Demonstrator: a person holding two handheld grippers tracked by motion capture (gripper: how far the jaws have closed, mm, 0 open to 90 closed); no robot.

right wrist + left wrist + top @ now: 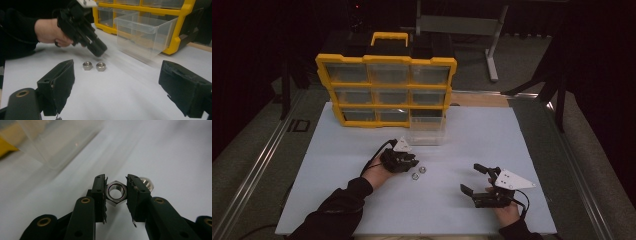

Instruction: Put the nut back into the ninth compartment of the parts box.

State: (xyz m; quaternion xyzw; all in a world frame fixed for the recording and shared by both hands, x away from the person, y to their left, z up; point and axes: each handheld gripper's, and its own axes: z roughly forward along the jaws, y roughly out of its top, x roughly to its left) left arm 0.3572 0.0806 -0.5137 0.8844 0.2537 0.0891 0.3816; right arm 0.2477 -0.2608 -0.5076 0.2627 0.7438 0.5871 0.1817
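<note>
Pinching a small silver hexagonal steel nut (116,193) flat to flat between the pads of the left tongs (412,162), jaws drawn in tight on two opposite sides, hole facing back along the jaws. Impossible to tell whether lifted yet or resting on the white tabletop (462,130). Lying just behind the right-hand jaw, touching it or nearly so: a second silver steel nut (147,181). Waiting well off to the side with the right tongs (472,178), jaws spread wide, holding nothing. Standing just beyond the left tongs, ahead and a little aside: a clear plastic drawer (427,131), out in front of the yellow-framed parts organiser (384,61) and probably meant to receive the nut. Risky from here, by the look of it: gripping smooth metal on narrow flats near the pad tips, so liable to twist or squirt out on a quick lift or swing. Liable also to nudge and roll the neighbouring nut on pulling away. Liable to clip the drawer's near wall if carried too low, shoving the light drawer or dropping the nut short.
</note>
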